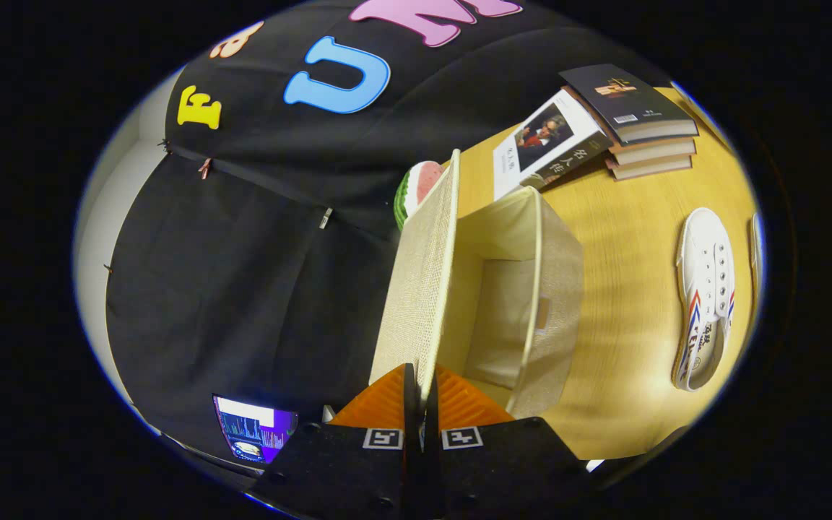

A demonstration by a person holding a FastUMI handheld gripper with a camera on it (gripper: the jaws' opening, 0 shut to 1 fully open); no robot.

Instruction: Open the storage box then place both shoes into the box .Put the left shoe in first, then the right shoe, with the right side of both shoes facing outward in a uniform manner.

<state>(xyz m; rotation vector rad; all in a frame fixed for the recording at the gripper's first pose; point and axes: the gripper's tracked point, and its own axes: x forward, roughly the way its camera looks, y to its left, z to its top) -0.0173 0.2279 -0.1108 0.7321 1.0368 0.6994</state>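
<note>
The box point(524, 303) stands open on the table point(633, 238) with nothing inside it. The gripper point(419, 393) has its fingers pressed together on the lifted lid point(419, 282), pinching its edge. A white shoe point(705, 296) lies on the table well beyond the box, near stacked books point(633, 123)

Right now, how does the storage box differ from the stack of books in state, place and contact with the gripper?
The storage box stands open and hollow just ahead of the fingers; the stack of books lies closed, far beyond it. The gripper pinches the box's raised lid; nothing touches the books. The box is beige fabric; the books have dark covers. Both rest on the wooden table.
</note>
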